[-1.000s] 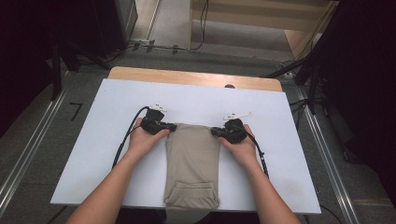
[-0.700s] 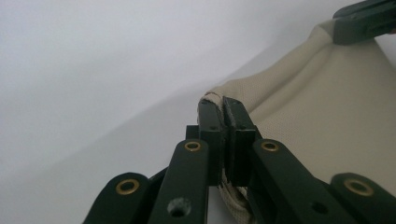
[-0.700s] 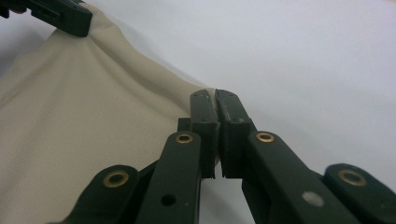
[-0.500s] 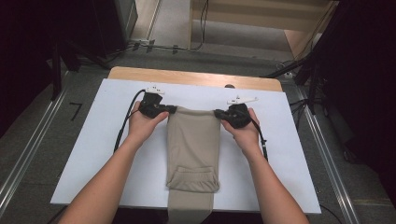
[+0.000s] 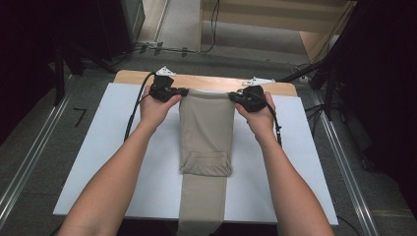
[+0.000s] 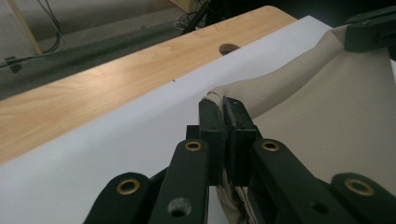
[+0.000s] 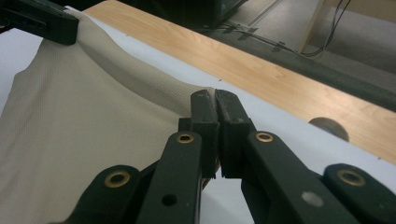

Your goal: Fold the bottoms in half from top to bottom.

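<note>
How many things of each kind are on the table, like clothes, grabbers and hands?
Beige trousers: 1
Grippers: 2, the left gripper and the right gripper
Hands: 2, the left hand and the right hand
White mat: 1
Total: 6

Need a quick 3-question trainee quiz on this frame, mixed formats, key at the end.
1. True or false: the left gripper is shut on a corner of the beige garment.
2. Where does the right gripper hold the garment? A) at the edge nearest the person B) at a corner of the far edge C) nowhere
3. Fill in: the garment's near end hangs over the ___ edge of the white tabletop.

Key: 1 true. 2 B. 3 front, the edge nearest the person.
</note>
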